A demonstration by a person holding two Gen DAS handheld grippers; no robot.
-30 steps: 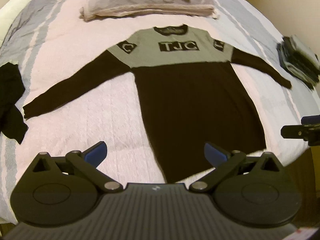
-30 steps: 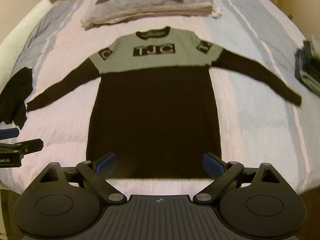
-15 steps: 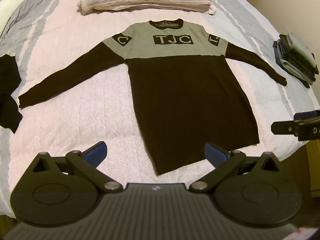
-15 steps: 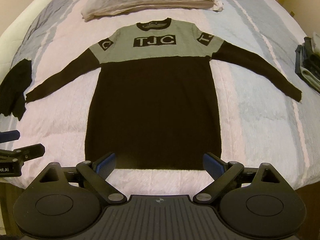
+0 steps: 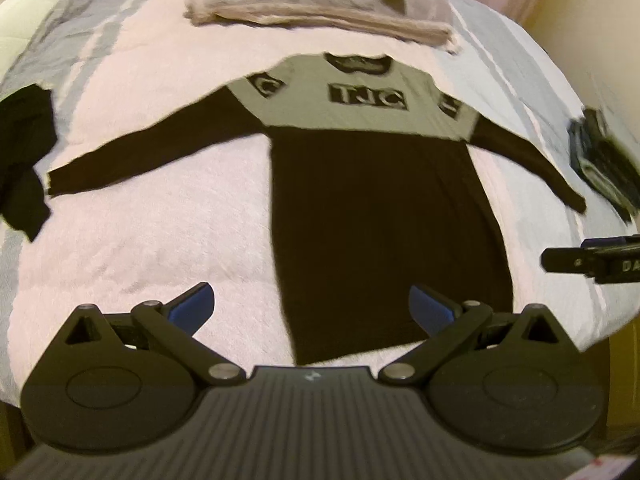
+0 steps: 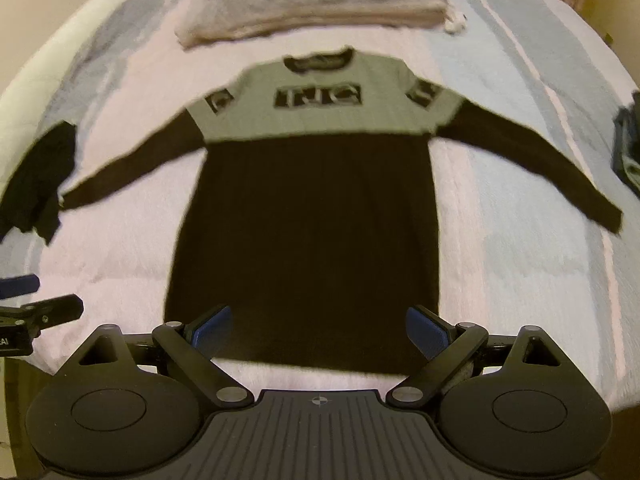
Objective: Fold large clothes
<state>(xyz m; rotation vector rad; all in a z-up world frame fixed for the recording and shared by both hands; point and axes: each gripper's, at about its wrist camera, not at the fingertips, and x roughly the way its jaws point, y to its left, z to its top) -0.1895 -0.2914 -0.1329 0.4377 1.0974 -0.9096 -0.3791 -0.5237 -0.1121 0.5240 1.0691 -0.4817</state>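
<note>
Sweater (image 6: pixel 308 216) spread on bed (image 6: pixel 520 248), seemingly before pillows (image 6: pixel 312 12).

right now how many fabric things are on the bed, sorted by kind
spread-out clothes: 1, the black and grey long-sleeved TJC sweater
crumpled clothes: 1, the black garment at the left edge
stacks of folded clothes: 1, the dark pile at the right edge
folded bedding: 1, the beige blanket stack at the head
total: 4

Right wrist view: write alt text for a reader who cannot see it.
A long black sweater with a grey yoke lies flat, sleeves spread, on a pink and blue bed. The open right gripper hovers above its hem; folded blankets lie beyond the collar.
</note>
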